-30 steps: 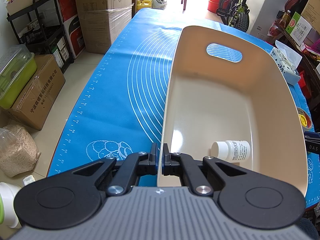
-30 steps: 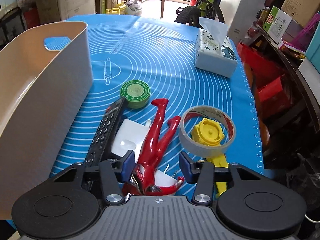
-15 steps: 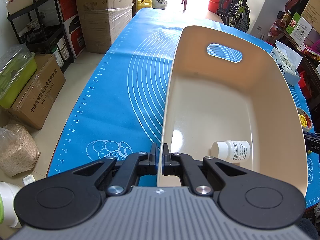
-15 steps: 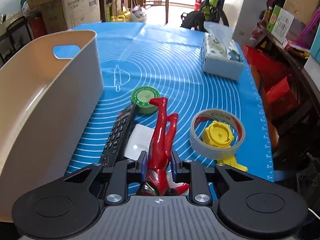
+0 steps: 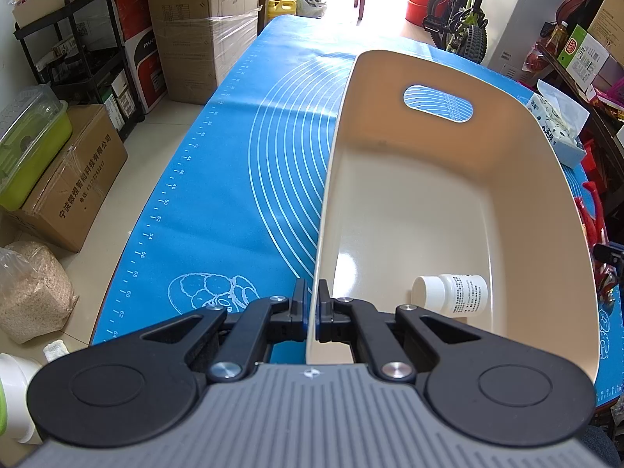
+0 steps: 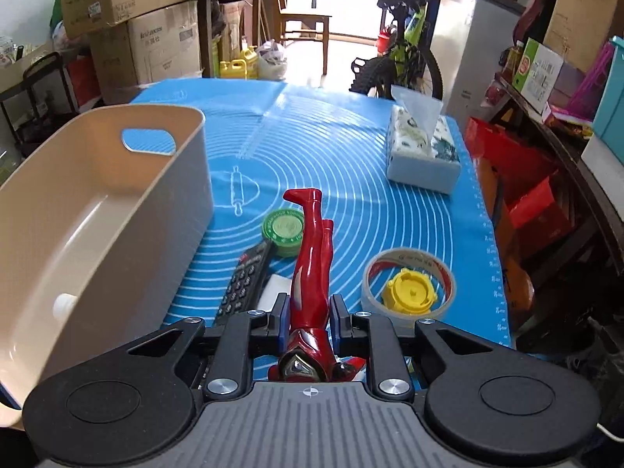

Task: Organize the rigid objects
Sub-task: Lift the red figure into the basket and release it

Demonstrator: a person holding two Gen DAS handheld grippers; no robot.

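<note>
My left gripper [image 5: 312,292] is shut on the near wall of the cream bin [image 5: 507,163], one finger on each side of the rim. A white pill bottle [image 5: 452,292] lies on its side in the bin's near end. My right gripper [image 6: 310,308] is shut on a red toy figure [image 6: 312,257], gripping its torso, head toward the camera and legs pointing away and up. The figure hangs above the blue mat [image 6: 351,179], to the right of the bin [image 6: 171,202]. Its red legs [image 5: 592,210] peek past the bin's right wall in the left wrist view.
Under the figure lie a black remote [image 6: 245,280], a white flat block [image 6: 277,288] and a green round tin [image 6: 284,230]. A tape roll [image 6: 409,314] rings a yellow cap [image 6: 407,288] at the right. A tissue box [image 6: 423,156] stands far right. Boxes and shelves surround the table.
The right gripper's jaws closed on the red figure and rose with it off the mat. The left gripper and the bin have not moved.
</note>
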